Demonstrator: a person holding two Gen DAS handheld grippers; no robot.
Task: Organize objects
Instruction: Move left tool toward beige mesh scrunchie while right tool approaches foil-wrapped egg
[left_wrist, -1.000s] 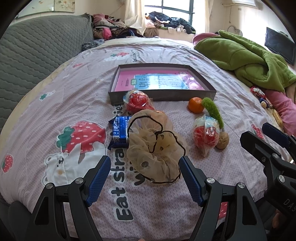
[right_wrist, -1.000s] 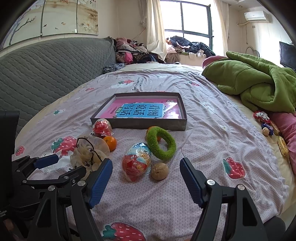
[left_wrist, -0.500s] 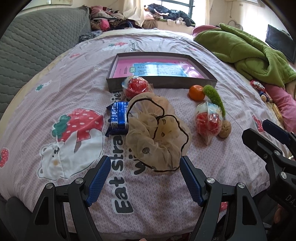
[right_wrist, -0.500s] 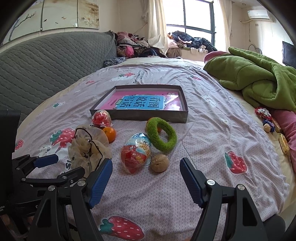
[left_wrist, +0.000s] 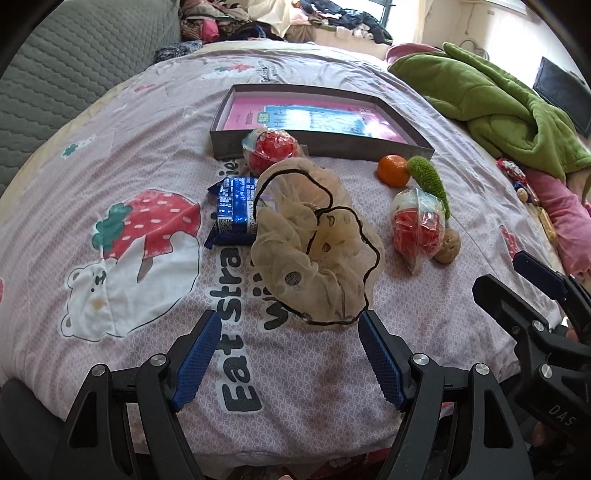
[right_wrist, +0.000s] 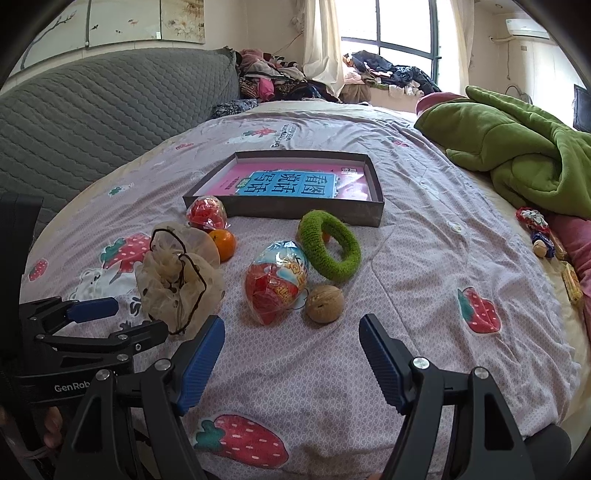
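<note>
Left gripper (left_wrist: 290, 332) is spread wide, beige scrunchie (left_wrist: 317, 243) sitting right at its fingertips; right gripper (right_wrist: 291, 339) gapes too, holding nothing.

"Eat Stra" on the bedsheet (left_wrist: 147, 310) ("GenRob" on the left gripper (right_wrist: 122, 314))

You have a bed (right_wrist: 424, 266) under a pale strawberry-print cover. On it, far centre, lies a shallow grey box (right_wrist: 306, 212). Near it you see two red wrapped balls (right_wrist: 207, 213) (right_wrist: 277, 282), two oranges (right_wrist: 223, 243) (left_wrist: 393, 170), a green knitted ring (right_wrist: 332, 247), a walnut (right_wrist: 325, 303), a beige mesh scrunchie (left_wrist: 314, 240) and a blue packet (left_wrist: 234, 210). A green blanket (right_wrist: 517, 162) lies heaped far right.
</note>
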